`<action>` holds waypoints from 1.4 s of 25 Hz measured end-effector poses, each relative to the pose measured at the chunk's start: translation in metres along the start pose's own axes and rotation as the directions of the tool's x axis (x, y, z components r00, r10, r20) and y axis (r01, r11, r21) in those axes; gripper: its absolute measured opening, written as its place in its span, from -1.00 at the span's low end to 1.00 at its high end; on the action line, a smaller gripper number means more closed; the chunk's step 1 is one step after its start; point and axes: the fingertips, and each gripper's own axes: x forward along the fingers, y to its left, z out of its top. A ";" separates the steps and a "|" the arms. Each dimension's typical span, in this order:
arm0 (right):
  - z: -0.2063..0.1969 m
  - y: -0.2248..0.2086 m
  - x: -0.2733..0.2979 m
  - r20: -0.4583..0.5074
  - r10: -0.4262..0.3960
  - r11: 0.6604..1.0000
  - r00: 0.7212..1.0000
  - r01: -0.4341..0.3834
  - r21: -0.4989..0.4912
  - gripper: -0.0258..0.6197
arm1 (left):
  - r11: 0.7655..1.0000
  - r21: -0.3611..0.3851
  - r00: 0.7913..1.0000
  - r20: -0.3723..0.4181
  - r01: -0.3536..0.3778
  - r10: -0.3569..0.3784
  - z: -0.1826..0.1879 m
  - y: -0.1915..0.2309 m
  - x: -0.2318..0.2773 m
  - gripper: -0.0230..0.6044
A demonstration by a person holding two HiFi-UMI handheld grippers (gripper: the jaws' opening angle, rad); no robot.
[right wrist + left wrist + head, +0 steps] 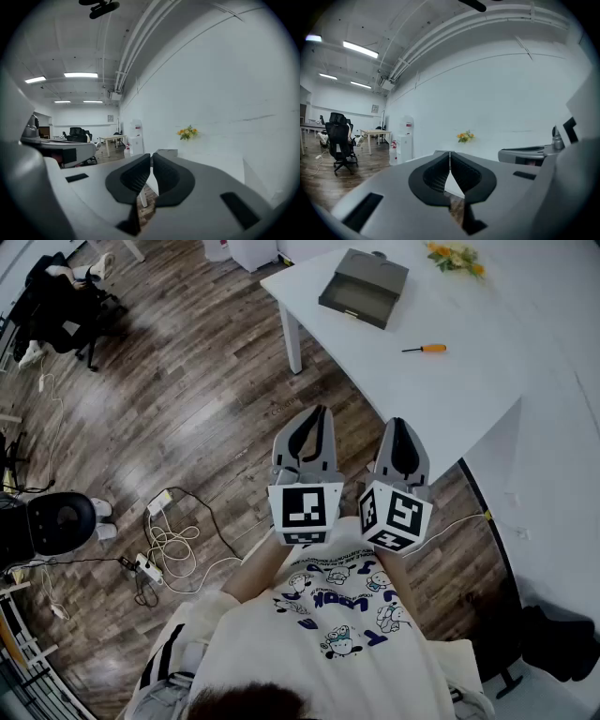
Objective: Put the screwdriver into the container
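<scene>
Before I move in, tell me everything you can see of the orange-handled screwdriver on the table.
The small screwdriver has an orange handle and a thin dark shaft. It lies flat on the white table, handle to the right in the head view, shaft to the left. It lies apart from the grey box-shaped container; only the table touches it.

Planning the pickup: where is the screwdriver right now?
In the head view, the screwdriver lies on the white table, right of the grey container.
</scene>
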 end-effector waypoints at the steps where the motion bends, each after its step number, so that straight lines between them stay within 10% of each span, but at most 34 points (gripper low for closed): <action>1: 0.000 -0.001 0.001 -0.001 0.000 1.000 1.000 0.000 0.001 -0.80 | 1.000 0.000 1.000 -0.001 0.000 0.000 0.000 0.000 0.001 -0.85; 35: -0.011 -0.043 0.030 -0.026 0.029 0.998 0.999 -0.027 0.060 -0.80 | 0.999 0.003 0.998 -0.021 -0.052 0.052 -0.010 -0.029 0.038 -0.85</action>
